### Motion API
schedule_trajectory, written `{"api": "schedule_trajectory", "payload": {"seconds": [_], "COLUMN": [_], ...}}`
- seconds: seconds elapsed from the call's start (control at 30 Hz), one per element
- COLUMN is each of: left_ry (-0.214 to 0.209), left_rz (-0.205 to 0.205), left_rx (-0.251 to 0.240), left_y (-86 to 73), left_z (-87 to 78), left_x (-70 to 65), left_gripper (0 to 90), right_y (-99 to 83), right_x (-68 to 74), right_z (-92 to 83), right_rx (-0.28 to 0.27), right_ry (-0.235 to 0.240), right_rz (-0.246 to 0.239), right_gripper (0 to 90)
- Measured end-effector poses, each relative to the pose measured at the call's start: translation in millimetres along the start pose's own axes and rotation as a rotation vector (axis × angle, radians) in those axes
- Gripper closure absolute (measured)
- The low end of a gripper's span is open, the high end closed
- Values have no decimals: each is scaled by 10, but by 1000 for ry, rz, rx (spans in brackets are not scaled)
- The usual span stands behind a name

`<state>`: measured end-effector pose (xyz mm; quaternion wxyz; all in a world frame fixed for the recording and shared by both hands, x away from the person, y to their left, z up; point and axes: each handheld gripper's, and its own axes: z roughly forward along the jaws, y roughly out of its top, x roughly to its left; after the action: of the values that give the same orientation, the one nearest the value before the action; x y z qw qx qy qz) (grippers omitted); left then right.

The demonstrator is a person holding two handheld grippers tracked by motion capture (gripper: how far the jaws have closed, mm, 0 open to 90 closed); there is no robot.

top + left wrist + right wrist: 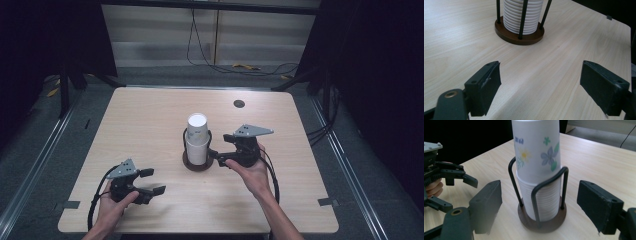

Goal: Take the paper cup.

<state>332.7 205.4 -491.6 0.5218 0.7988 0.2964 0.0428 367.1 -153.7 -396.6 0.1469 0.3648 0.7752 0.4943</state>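
- While your right hand-held gripper [539,206] stands open around the stack of paper cups [197,137] in its wire holder [196,162] mid-bench [150,115], aim for the flowered top cup [536,147], above the wire loops.
- Keep both pads clear of the wires, then close gently; thin paper likely crushes.
- Your left hand-held gripper [150,181] rests open and empty near the bench's front left; it could steady the holder's wooden base.
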Motion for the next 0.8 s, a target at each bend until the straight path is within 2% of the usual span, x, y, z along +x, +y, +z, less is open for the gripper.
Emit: {"api": "schedule_trajectory", "payload": {"seconds": [0.03, 0.07, 0.2, 0.27, 0.37, 0.5, 0.63, 0.8], "left_ry": [1, -3, -6, -4, -13, -13, -24, -19], "left_rz": [0, 0, 5, 4, 3, 11, -1, 0], "left_rx": [1, 6, 17, 17, 18, 28, 26, 35], "left_y": [-1, -4, -10, -14, -21, -24, -33, -38], "left_z": [6, 17, 27, 39, 44, 50, 60, 61], "left_x": [0, -3, -3, 0, -2, 1, 5, 16], "left_gripper": [167, 167, 167, 167, 167, 167, 167, 167], "right_y": [35, 106, 221, 289, 375, 438, 512, 560], "right_x": [3, 16, 84, 104, 117, 68, 12, -22], "right_z": [11, 33, 56, 79, 133, 211, 305, 402], "right_rx": [1, 0, -3, -11, 5, 9, 15, 31], "right_ry": [-8, 16, 30, 44, 48, 41, 34, 59], "right_rz": [-12, -10, -44, -42, -59, -47, -48, -33], "right_gripper": [192, 170, 161, 138, 135, 141, 169, 177]}}
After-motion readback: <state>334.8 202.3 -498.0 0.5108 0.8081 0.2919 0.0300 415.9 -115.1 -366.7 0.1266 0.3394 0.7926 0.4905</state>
